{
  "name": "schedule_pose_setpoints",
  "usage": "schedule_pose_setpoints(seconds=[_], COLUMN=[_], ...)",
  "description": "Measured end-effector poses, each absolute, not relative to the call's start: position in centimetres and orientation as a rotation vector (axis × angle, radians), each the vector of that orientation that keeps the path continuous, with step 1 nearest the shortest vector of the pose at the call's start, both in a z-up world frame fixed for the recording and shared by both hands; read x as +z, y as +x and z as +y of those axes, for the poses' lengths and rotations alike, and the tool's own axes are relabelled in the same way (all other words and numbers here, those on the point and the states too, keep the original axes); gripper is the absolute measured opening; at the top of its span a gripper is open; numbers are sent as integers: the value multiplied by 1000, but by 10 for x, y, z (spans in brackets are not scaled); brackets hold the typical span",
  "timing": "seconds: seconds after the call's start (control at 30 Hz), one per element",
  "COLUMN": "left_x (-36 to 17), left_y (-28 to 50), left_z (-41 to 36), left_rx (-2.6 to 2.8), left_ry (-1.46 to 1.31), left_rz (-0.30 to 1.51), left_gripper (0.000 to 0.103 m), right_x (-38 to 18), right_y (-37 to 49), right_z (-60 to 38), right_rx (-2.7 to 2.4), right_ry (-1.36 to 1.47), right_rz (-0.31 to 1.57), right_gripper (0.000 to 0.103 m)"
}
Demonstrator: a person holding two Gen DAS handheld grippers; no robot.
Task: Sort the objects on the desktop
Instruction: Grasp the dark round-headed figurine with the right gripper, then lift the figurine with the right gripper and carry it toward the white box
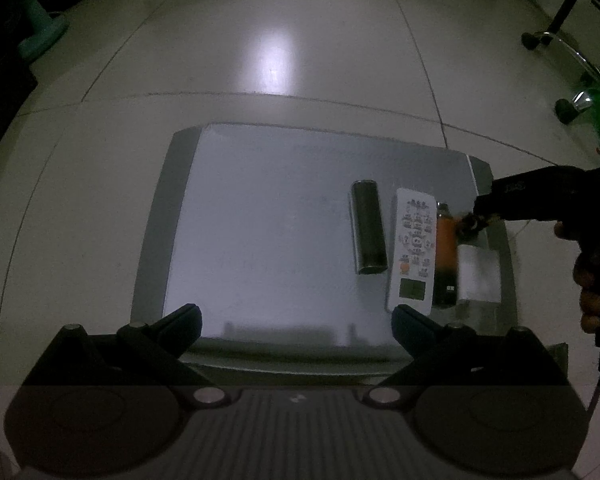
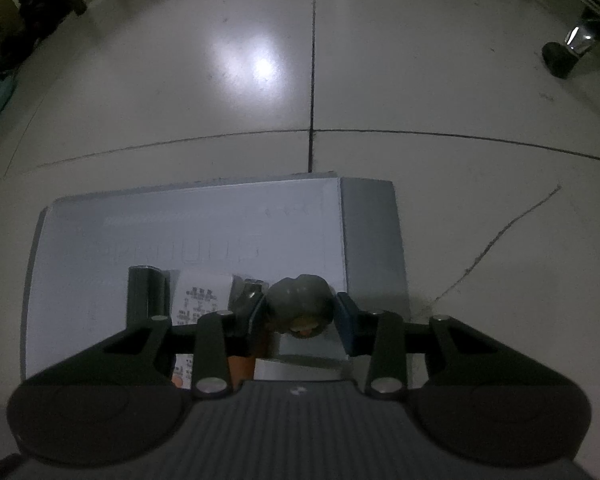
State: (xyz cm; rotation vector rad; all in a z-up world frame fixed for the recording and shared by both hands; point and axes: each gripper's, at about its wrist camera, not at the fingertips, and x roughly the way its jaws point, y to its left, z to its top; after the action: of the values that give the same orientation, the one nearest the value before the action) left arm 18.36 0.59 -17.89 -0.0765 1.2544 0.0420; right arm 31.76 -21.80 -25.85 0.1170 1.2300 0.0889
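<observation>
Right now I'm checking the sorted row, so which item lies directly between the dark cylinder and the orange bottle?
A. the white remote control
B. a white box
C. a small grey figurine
A: in the left wrist view the white remote control lies between the dark cylinder and the orange bottle.

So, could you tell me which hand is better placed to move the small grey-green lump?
The right. The right gripper has its jaws around the lump, while the left gripper hangs open and empty at the board's near edge.
</observation>
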Motion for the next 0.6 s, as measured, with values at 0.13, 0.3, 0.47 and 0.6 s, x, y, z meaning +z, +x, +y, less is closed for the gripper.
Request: schedule_pose_setpoints(seconds=[0.13, 0.3, 0.47, 0.6], left_x=[-178, -181, -182, -180], left_y=[180, 178, 178, 178], left_z=[7, 8, 7, 8], left_rx=[45, 48, 50, 52], left_ry=[-70, -73, -65, -66], left_rz=[1247, 1255, 1257, 1254], left_gripper=[102, 102, 102, 102], right_x=[-255, -253, -253, -254], right_y=[316, 317, 319, 320], right_z=[-222, -221, -217, -217], right_rx=[84, 90, 87, 84], right_ry=[124, 105, 92, 82], right_rz=[1211, 1201, 1195, 1212], right_gripper=[33, 30, 30, 36])
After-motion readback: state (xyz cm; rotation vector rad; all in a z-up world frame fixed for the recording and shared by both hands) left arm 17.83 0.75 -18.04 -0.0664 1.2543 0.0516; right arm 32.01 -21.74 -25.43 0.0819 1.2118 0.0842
